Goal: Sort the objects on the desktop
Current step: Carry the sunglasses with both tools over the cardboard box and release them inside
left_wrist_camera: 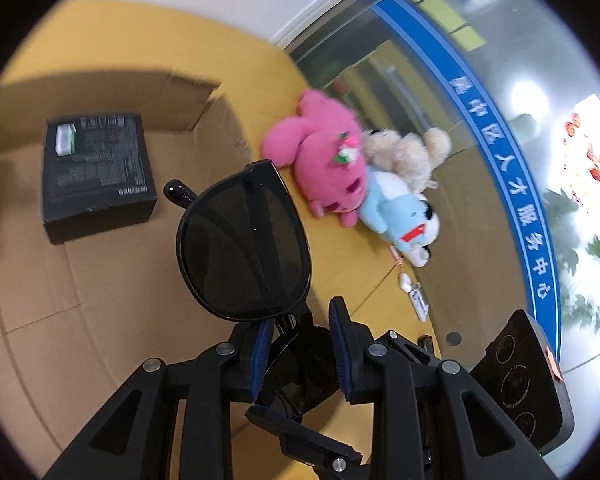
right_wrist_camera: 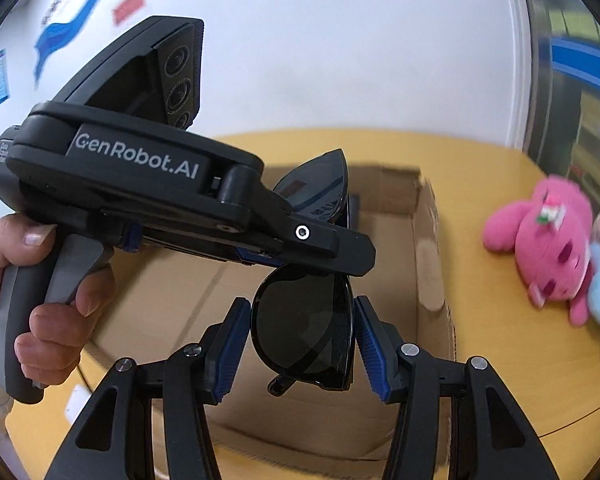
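Black sunglasses (left_wrist_camera: 244, 240) hang over an open cardboard box (left_wrist_camera: 100, 280). My left gripper (left_wrist_camera: 300, 344) is shut on the sunglasses at the bridge, one lens standing up beyond the fingers. In the right wrist view the left gripper (right_wrist_camera: 332, 248) crosses from the left and clamps the sunglasses (right_wrist_camera: 304, 332). My right gripper (right_wrist_camera: 300, 340) is open, its blue pads on either side of the lower lens, close to it, contact unclear.
A black carton (left_wrist_camera: 96, 172) lies inside the box. A pink plush (left_wrist_camera: 324, 160), a beige plush (left_wrist_camera: 408, 152) and a light-blue plush (left_wrist_camera: 400, 212) lie on the yellow table (left_wrist_camera: 340, 256) by a glass wall. Small white items (left_wrist_camera: 414, 292) lie nearby.
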The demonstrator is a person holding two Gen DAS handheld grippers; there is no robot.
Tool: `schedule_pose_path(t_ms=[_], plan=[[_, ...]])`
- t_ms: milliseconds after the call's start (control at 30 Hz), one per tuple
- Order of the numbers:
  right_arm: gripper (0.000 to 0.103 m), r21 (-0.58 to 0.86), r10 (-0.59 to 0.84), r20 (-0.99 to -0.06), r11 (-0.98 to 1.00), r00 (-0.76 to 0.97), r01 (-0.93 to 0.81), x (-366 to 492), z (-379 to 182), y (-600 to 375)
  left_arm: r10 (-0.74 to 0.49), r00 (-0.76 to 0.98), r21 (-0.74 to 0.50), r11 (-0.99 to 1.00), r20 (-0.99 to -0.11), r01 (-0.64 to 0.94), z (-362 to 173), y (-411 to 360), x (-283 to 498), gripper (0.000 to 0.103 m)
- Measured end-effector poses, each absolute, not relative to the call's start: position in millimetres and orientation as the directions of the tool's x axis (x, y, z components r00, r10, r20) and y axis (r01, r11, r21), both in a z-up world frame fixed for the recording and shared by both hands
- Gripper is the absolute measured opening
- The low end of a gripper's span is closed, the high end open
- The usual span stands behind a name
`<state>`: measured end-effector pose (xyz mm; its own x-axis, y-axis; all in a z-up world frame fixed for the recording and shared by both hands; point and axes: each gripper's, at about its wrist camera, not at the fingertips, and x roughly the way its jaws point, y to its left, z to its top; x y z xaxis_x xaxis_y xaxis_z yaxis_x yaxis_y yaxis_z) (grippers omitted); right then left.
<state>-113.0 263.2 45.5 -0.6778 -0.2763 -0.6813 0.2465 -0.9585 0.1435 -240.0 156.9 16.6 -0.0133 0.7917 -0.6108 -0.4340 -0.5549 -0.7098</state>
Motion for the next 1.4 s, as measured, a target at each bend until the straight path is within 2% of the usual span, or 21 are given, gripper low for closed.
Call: schedule_pose_path(t_ms=[200, 400, 567, 733, 800, 900, 933, 967, 1200, 1300, 1400], plan=[[0.051, 0.184, -0.253, -0.769, -0.967, -0.587, 0.176, -142.2, 4.2, 278.4, 0.777, 0.077, -0.753, -0.573, -0.624, -0.324, -34.0, 173.4, -267.1, 0.027], [0.051, 0.150, -0.188, -0.851, -0.982, -0.491, 0.116, -155.5, -16.0, 277.6, 0.759, 0.165, -0.772, -0.590, -0.630, -0.236, -63.9, 184.0, -276.8, 0.027], [0.051, 0.142, -0.166, -0.890, -0.986, -0.425, 0.089, -160.6, -31.1, 271.5, 0.755, 0.233, -0.789, -0.601, -0.613, -0.131, -91.3, 179.8, -281.2, 0.027], [0.052, 0.101, -0.126, -0.905, -0.991, -0.406, 0.083, -160.4, -35.0, 263.3, 0.759, 0.243, -0.795, -0.595, -0.604, -0.117, -93.9, 183.1, -278.6, 0.029], [0.052, 0.109, -0.127, -0.907, -0.992, -0.401, 0.068, -160.5, -35.2, 265.0, 0.762, 0.247, -0.799, -0.590, -0.598, -0.115, -92.2, 184.0, -277.7, 0.035], [0.053, 0.106, -0.124, -0.912, -0.992, -0.392, 0.066, -157.8, -35.4, 263.2, 0.754, 0.250, -0.794, -0.589, -0.607, -0.150, -84.6, 188.6, -272.7, 0.052], [0.056, 0.105, -0.123, -0.912, -0.992, -0.391, 0.068, -156.4, -34.9, 262.4, 0.750, 0.252, -0.791, -0.590, -0.611, -0.162, -81.7, 190.1, -270.5, 0.059], [0.058, 0.105, -0.124, -0.910, -0.992, -0.394, 0.070, -154.2, -33.5, 261.6, 0.743, 0.252, -0.784, -0.595, -0.620, -0.175, -78.4, 190.1, -267.6, 0.061], [0.066, 0.119, -0.138, -0.885, -0.990, -0.445, 0.072, -127.9, -11.7, 260.6, 0.745, 0.185, -0.765, -0.599, -0.641, -0.236, -44.8, 170.2, -251.2, 0.061], [0.080, 0.075, -0.098, -0.852, -0.995, -0.514, 0.065, -105.3, 9.2, 261.6, 0.739, 0.118, -0.730, -0.604, -0.663, -0.318, -13.0, 155.9, -233.6, 0.061], [0.082, 0.048, -0.082, -0.791, -0.996, -0.607, 0.072, -75.8, 40.7, 260.4, 0.734, -0.013, -0.667, -0.624, -0.679, -0.407, 30.9, 136.2, -209.6, 0.061]])
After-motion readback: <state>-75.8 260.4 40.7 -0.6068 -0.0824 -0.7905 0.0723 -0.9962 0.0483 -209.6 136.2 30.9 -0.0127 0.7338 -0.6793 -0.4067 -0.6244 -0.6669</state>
